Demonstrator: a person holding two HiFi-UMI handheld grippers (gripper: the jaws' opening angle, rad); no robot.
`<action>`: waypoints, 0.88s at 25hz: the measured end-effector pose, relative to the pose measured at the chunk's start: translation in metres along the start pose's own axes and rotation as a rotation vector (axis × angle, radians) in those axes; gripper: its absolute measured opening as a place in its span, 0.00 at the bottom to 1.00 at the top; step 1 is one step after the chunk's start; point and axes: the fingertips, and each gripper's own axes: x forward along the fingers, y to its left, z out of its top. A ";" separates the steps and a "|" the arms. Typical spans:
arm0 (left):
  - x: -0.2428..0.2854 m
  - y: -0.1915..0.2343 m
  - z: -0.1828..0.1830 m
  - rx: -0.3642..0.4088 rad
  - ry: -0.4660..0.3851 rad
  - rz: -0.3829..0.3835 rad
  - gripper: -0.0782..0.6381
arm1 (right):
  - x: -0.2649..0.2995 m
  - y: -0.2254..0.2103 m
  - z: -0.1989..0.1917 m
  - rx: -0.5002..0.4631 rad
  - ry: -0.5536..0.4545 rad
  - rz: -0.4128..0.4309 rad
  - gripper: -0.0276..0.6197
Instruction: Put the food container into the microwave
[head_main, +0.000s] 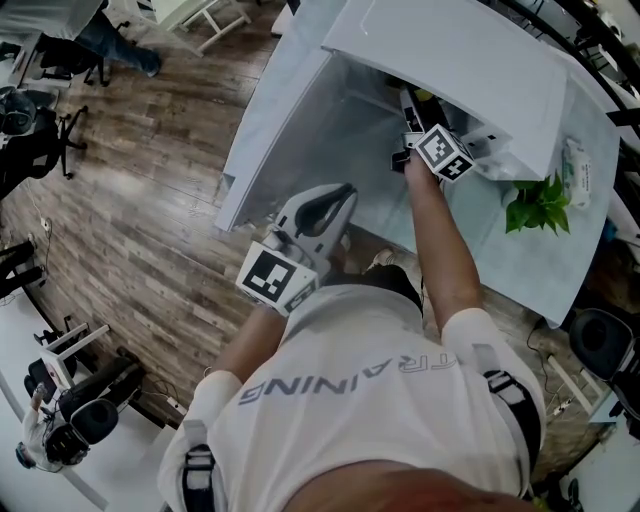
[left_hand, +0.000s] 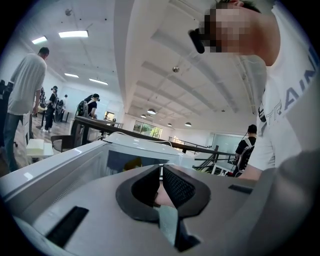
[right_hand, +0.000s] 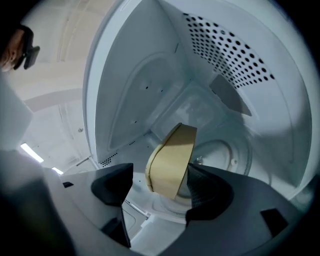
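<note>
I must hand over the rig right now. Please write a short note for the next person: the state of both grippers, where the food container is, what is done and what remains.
Left gripper: jaws together, holding nothing, outside the microwave near its open door.
Right gripper: inside the microwave, jaws apart. The food container is between them, against one jaw and clear of the other.
Container: inside the cavity, in front of the turntable. Whether it rests on it cannot be told.
Done: door open, container inside.
Left: check that the container sits flat, draw the right gripper out, then probably shut the door.
</note>
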 end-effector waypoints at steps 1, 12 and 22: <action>0.000 0.000 -0.001 -0.002 -0.001 -0.001 0.18 | 0.001 0.000 -0.003 -0.028 0.021 -0.007 0.56; -0.001 -0.006 -0.009 0.003 0.020 -0.040 0.18 | 0.005 -0.017 -0.028 -0.364 0.262 -0.173 0.59; -0.002 -0.004 -0.012 0.013 0.031 -0.049 0.18 | -0.001 -0.037 -0.036 -0.300 0.358 -0.281 0.42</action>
